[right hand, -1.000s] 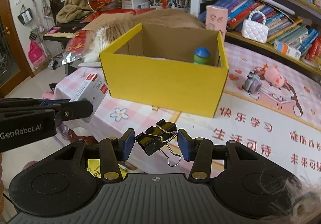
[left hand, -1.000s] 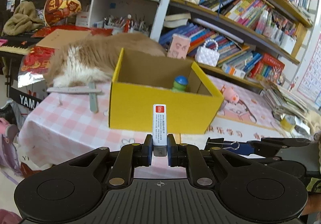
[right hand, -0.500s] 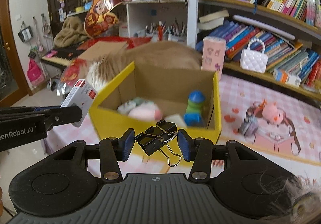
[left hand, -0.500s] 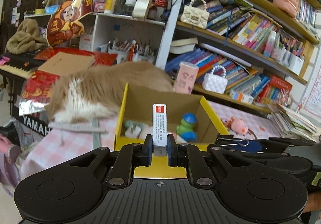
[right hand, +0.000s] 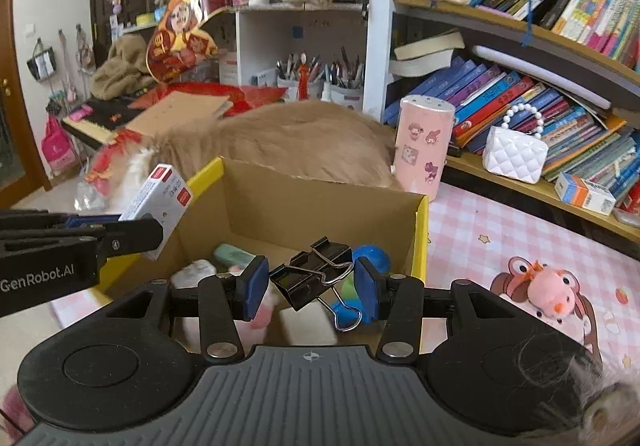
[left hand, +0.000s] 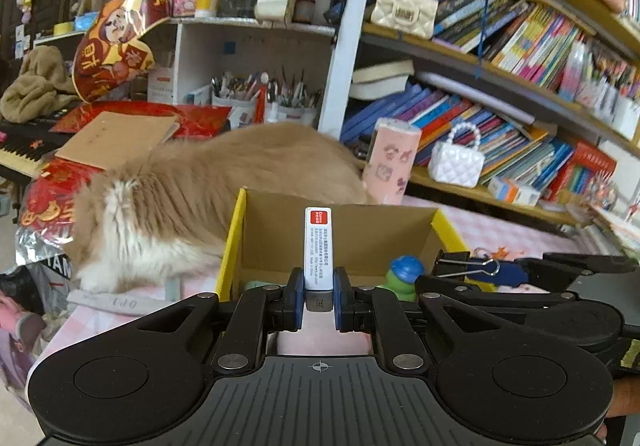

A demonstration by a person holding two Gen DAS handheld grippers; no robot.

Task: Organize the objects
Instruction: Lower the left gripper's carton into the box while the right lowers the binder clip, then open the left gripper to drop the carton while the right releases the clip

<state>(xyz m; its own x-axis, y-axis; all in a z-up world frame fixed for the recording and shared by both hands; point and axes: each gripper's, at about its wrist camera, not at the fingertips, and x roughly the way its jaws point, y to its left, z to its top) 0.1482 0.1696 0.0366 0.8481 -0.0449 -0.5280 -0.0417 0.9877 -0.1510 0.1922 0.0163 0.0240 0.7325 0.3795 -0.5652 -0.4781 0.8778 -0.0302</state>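
Note:
My left gripper is shut on a small white box with a red label, held upright over the near edge of the yellow cardboard box. It also shows in the right wrist view. My right gripper is shut on a black binder clip, held over the yellow box. The clip shows in the left wrist view. Inside the box lie a blue and green toy, a green eraser and pink and white items.
A tan fluffy cat lies right behind the box on the pink checked tablecloth. A pink cylinder, a white quilted purse and bookshelves stand at the back right. A pink plush toy lies on the right.
Both grippers have moved forward and up, from in front of the yellow box to over its opening, each still holding its object.

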